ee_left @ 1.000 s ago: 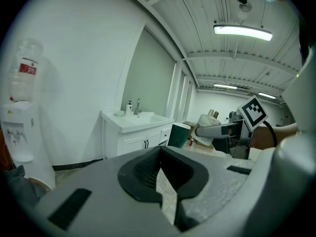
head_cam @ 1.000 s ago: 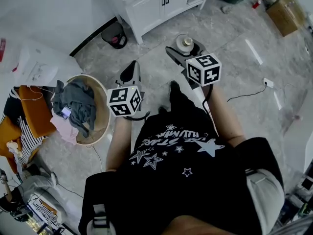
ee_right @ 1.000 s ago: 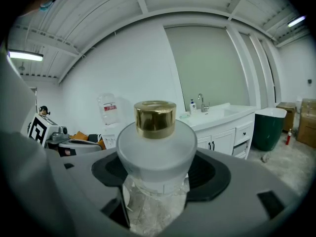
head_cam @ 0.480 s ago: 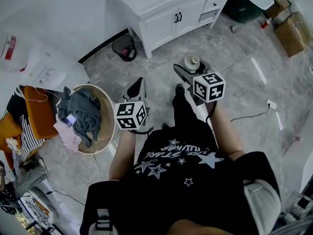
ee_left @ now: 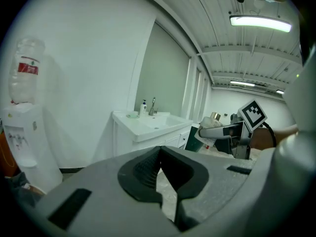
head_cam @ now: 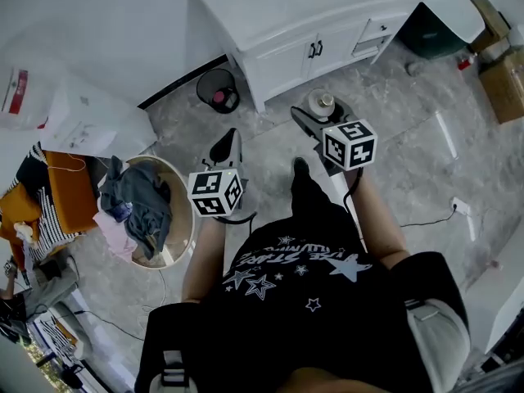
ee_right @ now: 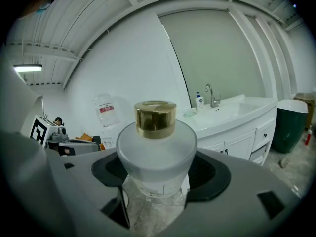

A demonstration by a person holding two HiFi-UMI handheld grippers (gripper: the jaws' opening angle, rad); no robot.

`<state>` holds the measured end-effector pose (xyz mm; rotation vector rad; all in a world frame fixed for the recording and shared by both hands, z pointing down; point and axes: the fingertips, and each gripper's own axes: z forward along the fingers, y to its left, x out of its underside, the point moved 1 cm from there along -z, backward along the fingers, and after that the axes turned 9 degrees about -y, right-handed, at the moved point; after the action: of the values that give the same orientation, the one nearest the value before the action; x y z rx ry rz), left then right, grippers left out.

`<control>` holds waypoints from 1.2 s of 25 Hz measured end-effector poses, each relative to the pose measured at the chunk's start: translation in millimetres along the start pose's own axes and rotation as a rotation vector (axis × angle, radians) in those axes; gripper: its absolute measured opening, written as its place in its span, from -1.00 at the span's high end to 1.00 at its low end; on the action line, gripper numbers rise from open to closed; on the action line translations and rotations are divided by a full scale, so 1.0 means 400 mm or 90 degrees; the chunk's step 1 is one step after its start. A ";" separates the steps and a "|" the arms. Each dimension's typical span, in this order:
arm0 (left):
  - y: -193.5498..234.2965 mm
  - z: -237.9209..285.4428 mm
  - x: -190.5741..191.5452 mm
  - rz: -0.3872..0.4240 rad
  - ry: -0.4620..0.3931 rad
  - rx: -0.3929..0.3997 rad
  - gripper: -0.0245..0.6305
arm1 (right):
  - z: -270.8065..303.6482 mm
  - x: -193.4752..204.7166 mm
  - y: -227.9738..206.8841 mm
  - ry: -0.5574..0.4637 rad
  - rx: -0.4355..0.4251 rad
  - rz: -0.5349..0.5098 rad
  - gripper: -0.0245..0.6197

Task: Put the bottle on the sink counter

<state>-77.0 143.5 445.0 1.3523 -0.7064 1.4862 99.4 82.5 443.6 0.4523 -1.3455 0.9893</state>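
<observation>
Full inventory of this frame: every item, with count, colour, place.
bottle: 1, frosted white with a gold cap, in the right gripper
sink counter: 1, white, ahead of the person
faucet: 1, metal, on the counter
soap bottle: 1, white, beside the faucet
bin: 1, black, on the floor left of the counter
basket: 1, tan, on the floor at left
clothes: several, grey and pink, in the basket
water dispenser: 1, white, by the left wall
boxes: at least 2, brown, on the floor far right
person: 1, black shirt
left gripper: 1, grey, shut, empty
right gripper: 1, grey, shut on the bottle
</observation>
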 end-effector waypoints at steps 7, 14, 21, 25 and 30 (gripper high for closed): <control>0.033 0.197 -0.065 0.000 0.002 -0.043 0.90 | 0.170 -0.084 -0.163 0.015 -0.032 -0.005 -0.13; 0.038 0.369 -0.112 0.001 -0.007 -0.072 0.90 | 0.294 -0.150 -0.289 0.018 -0.075 -0.011 -0.13; 0.058 0.468 -0.154 -0.001 -0.023 -0.112 0.90 | 0.390 -0.198 -0.371 0.027 -0.110 -0.028 -0.13; 0.088 0.487 -0.169 0.001 -0.020 -0.133 0.90 | 0.440 -0.209 -0.376 0.035 -0.130 -0.033 -0.13; 0.134 0.518 -0.173 0.004 -0.012 -0.142 0.90 | 0.505 -0.206 -0.372 0.047 -0.144 -0.037 -0.13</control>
<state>-49.8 -79.4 432.9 1.1958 -0.8628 1.3574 104.7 -181.5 448.7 0.2788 -1.3524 0.7877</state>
